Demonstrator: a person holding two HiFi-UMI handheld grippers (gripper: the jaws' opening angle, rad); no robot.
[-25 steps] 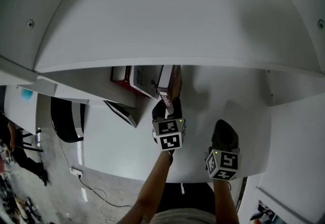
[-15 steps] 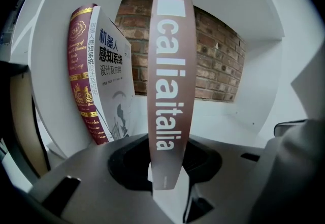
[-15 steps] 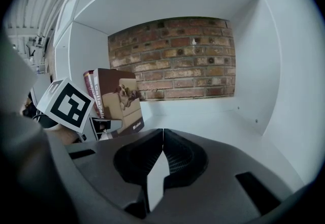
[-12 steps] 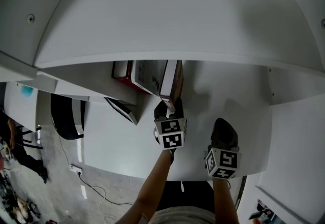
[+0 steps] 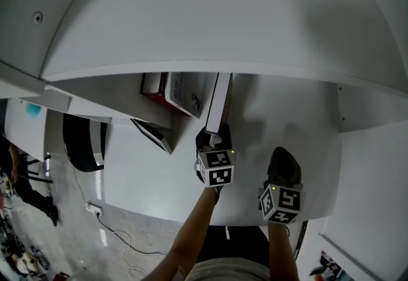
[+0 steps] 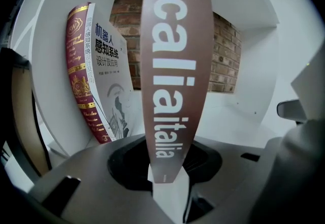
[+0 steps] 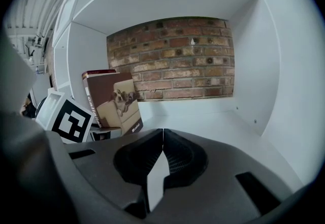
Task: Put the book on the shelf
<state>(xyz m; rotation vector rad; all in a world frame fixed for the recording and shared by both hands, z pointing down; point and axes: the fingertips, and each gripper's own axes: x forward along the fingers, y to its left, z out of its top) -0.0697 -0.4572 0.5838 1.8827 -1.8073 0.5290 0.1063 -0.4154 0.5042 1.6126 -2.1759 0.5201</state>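
Your left tongs are pinching the book low on its spine. From that gripper's view the book is just a long glossy brown strip with chunky white lettering, upright and dead centre. At 9 o'clock of it two more books stand tilted. One is a white paperback with a matte cover and dark print. On its far side is a red hardback with gold scrollwork down the spine. They're just beside the held book.

The right gripper view gives you what the left one can't: the book's front cover, a tan photo of a dog on a sofa (spine turned toward your left hand). It sits at 10 o'clock of the right tongs. Those are pressed together with nothing in them, the ribbed black pads meeting edge to edge. I can't tell whether the book's bottom edge is down on the shelf floor. The left gripper and its marker cube sit in front of that edge.

The shelf is smooth white board, square-cornered, with a rough red-brown brick wall as its back. The head view adds the layout: the book points to 12 o'clock from your left hand into the opening. The right tongs hang at 4 o'clock, well apart from it.
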